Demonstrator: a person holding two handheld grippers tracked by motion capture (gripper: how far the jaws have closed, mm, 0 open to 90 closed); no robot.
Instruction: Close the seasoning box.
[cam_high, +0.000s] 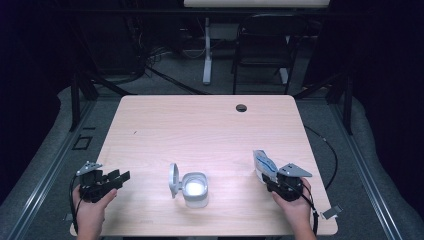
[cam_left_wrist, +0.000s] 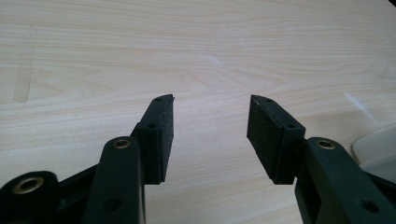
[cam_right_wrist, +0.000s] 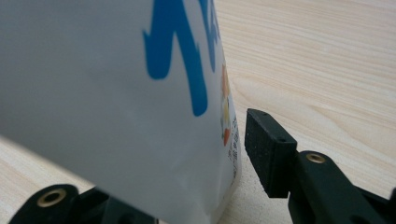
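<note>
High view: the right gripper (cam_high: 276, 178) stands the white plastic pouch with blue print (cam_high: 263, 165) upright just ahead of it, probably ready for the open white hinged-lid container (cam_high: 195, 189) off to its left on the pale wood table (cam_high: 200, 130).

Left gripper view: the left gripper (cam_left_wrist: 211, 135) gapes, empty.

Right gripper view: the glossy pouch sits between the jaws; whether they pinch it, I cannot tell.

One counter (cam_high: 210, 125) in front of us. On it, one white container (cam_high: 195, 189) with its single lid flipped open. One white-and-blue pouch (cam_high: 263, 165). Two grippers in play, the left gripper (cam_high: 121, 176) and the right gripper (cam_high: 270, 181), two jaws apiece. One dark chair (cam_high: 262, 45) behind.
</note>
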